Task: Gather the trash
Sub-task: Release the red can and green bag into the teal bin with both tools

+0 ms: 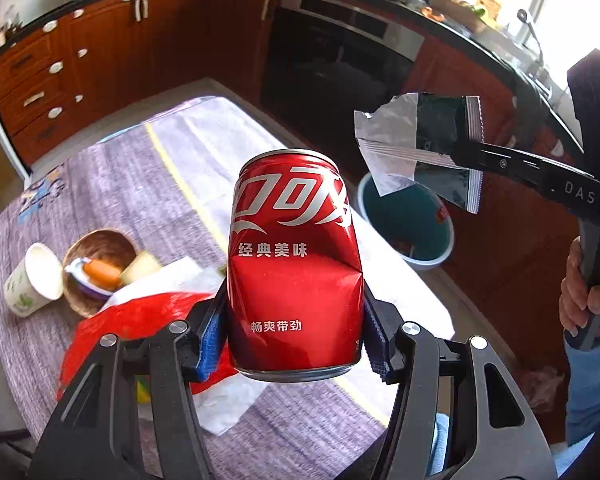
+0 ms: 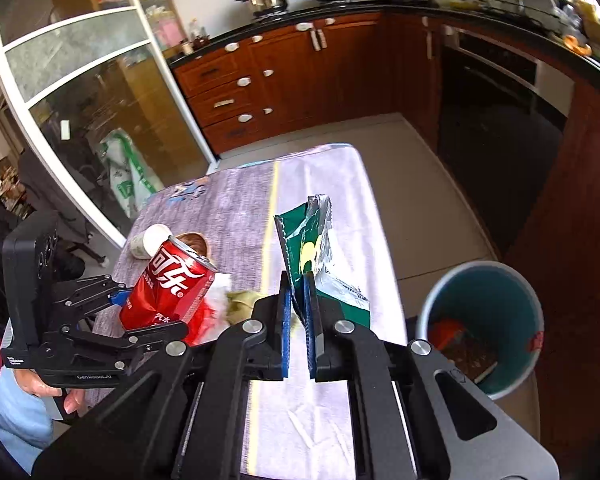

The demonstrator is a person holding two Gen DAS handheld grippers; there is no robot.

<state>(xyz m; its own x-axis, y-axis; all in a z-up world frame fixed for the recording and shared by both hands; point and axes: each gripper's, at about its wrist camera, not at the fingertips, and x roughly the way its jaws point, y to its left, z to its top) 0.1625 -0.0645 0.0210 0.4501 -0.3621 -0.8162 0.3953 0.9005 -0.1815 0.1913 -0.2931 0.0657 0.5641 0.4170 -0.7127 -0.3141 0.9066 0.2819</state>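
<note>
My left gripper (image 1: 294, 332) is shut on a dented red cola can (image 1: 294, 264) and holds it above the table; the can also shows in the right wrist view (image 2: 166, 286). My right gripper (image 2: 298, 312) is shut on a torn green and silver snack bag (image 2: 316, 256), held upright above the table's right side. The bag shows in the left wrist view (image 1: 420, 148) above a grey bin with a teal inside (image 1: 408, 220). The bin (image 2: 484, 320) stands on the floor right of the table and holds some trash.
On the clothed table (image 1: 140, 184) lie a white paper cup (image 1: 32, 280) on its side, a wooden bowl (image 1: 100, 268) with scraps, a red and white plastic bag (image 1: 140, 312) and tissue. Wooden kitchen cabinets (image 2: 300, 76) and an oven (image 2: 500, 112) stand behind.
</note>
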